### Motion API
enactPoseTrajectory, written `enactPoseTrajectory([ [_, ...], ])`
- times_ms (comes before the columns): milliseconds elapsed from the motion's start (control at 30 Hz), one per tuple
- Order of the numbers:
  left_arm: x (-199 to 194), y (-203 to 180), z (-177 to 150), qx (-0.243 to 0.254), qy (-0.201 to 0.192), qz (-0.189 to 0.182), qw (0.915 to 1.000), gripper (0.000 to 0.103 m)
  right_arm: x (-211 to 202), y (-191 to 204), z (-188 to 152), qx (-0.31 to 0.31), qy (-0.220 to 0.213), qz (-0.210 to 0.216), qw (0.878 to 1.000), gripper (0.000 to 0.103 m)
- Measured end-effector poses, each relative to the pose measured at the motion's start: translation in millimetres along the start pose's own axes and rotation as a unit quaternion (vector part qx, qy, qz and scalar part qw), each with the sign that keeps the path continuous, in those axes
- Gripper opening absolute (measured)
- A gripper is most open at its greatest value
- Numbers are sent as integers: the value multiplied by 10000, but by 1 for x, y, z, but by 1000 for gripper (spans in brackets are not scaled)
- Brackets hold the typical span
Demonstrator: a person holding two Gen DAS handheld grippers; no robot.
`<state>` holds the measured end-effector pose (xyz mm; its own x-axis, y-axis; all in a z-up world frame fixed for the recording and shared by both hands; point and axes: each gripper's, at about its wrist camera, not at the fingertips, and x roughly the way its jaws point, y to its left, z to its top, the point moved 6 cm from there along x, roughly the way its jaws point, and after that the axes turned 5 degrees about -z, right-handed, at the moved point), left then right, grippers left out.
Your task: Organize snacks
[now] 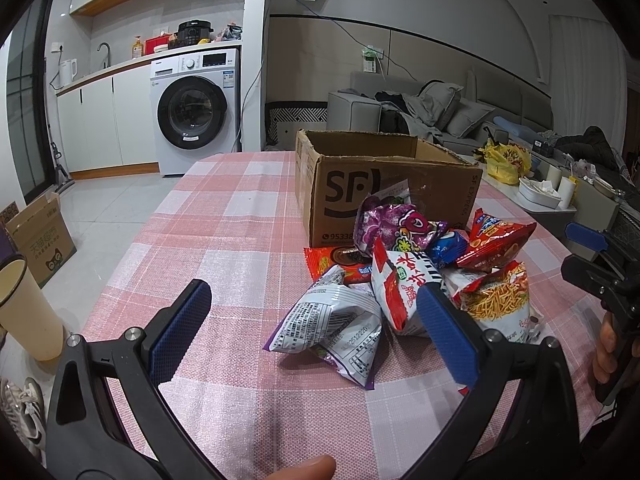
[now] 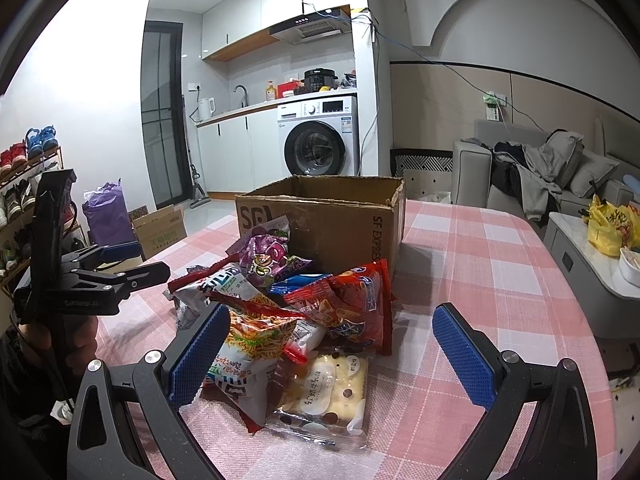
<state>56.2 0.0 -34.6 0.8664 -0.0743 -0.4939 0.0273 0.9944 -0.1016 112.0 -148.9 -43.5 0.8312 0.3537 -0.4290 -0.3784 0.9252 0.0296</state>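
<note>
A heap of snack bags lies on the pink checked tablecloth [image 1: 240,216] in front of an open-topped SF cardboard box [image 1: 384,184] [image 2: 332,220]. My left gripper [image 1: 314,334] is open, its blue pads either side of a white-and-purple bag [image 1: 332,320] at the heap's near edge; a red-and-white bag [image 1: 400,284] and a noodle-snack bag [image 1: 496,296] lie beside it. My right gripper [image 2: 332,356] is open over a clear cracker packet [image 2: 328,392], with a red chip bag [image 2: 352,304] behind and the noodle-snack bag [image 2: 256,336] against its left pad. Each gripper shows in the other view: the right gripper [image 1: 576,256], the left gripper [image 2: 140,260].
A cream cup [image 1: 24,312] stands off the table's left edge, and a cardboard box [image 1: 40,236] sits on the floor there. A low side table [image 2: 580,248] with a yellow bag [image 2: 608,228] is to the right. A shoe rack [image 2: 24,184] stands at far left.
</note>
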Motion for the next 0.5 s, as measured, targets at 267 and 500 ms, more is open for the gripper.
enactPoseTrajectory([
  [267, 2, 0, 1, -12, 91, -32, 10000, 102, 11, -1, -1, -17, 279, -44, 9996, 103],
  [500, 2, 4, 2, 51, 252, 17, 9997, 102, 18, -4, -8, -85, 786, -262, 9965, 103],
])
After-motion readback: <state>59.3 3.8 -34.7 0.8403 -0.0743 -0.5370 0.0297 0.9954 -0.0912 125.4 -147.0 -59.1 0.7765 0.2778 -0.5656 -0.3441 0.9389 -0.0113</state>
